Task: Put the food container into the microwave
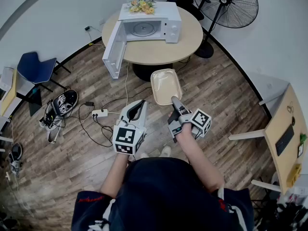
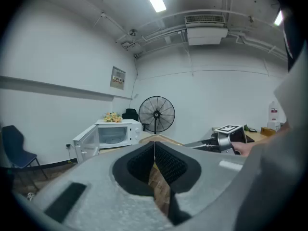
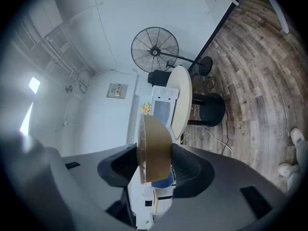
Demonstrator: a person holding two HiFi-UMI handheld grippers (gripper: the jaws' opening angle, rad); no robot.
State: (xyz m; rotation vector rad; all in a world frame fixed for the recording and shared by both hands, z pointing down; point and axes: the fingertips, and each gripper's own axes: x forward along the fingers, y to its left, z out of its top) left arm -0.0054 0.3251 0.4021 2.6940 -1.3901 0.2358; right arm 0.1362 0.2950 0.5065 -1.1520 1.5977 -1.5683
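Observation:
My right gripper (image 1: pixel 175 100) is shut on the near rim of a beige food container (image 1: pixel 165 86), held out level above the wooden floor in front of me. In the right gripper view the container (image 3: pixel 153 147) stands edge-on between the two pads. The white microwave (image 1: pixel 149 23) sits on the round wooden table (image 1: pixel 189 41) ahead, its door (image 1: pixel 111 47) swung wide open to the left and the glass turntable showing inside. My left gripper (image 1: pixel 139 104) hangs beside the right one, shut with nothing in it. In the left gripper view the microwave (image 2: pixel 114 134) is ahead at left.
A black standing fan (image 1: pixel 226 6) is behind the table at right. Yellow flowers (image 1: pixel 142 6) lie on the microwave. A power strip and cables (image 1: pixel 99 113) trail on the floor at left, near shoes (image 1: pixel 60 108) and a blue chair (image 1: pixel 35 68). A wooden desk (image 1: pixel 288 133) is at right.

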